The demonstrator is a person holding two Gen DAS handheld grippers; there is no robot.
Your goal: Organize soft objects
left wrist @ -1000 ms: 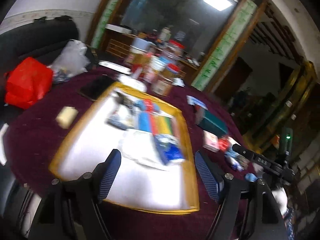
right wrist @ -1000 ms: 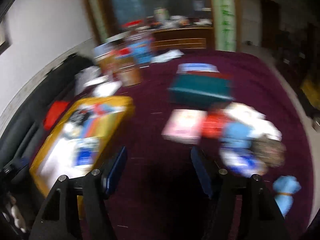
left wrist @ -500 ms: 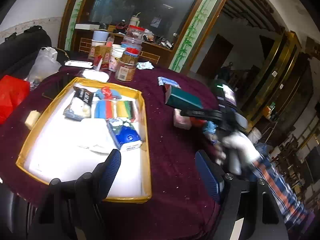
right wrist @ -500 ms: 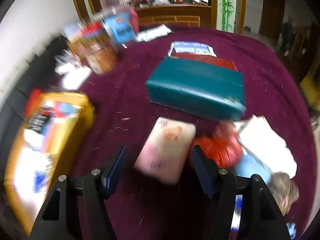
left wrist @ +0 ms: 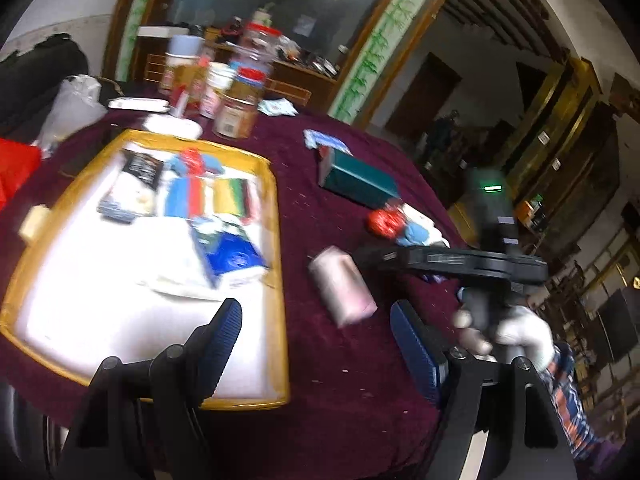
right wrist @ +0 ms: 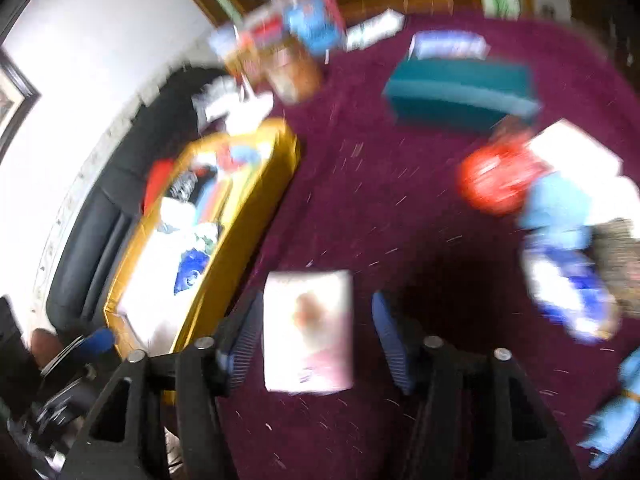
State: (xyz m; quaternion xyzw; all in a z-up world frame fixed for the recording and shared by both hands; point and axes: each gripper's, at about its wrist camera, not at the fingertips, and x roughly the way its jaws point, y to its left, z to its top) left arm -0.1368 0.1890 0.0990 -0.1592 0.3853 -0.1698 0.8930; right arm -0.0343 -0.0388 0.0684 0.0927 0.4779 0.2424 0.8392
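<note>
A pink soft pack sits between the fingers of my right gripper, whose jaws stand wide; the blur hides whether they touch it. In the left wrist view the pack shows beside the yellow tray, with the right gripper behind it. My left gripper is open and empty over the tray's near right corner. The tray holds several soft packs, among them a blue one. A red pouch, blue cloths and a blue-white pack lie at the right.
A teal box stands on the maroon tablecloth beyond the pack. Jars and tins crowd the far edge. A red bag and a clear bag lie left of the tray, by a black sofa.
The right gripper has moved forward and down so that the pink pack now sits between its fingers, closer to the tray. The left gripper has swung slightly and the view is blurred.
</note>
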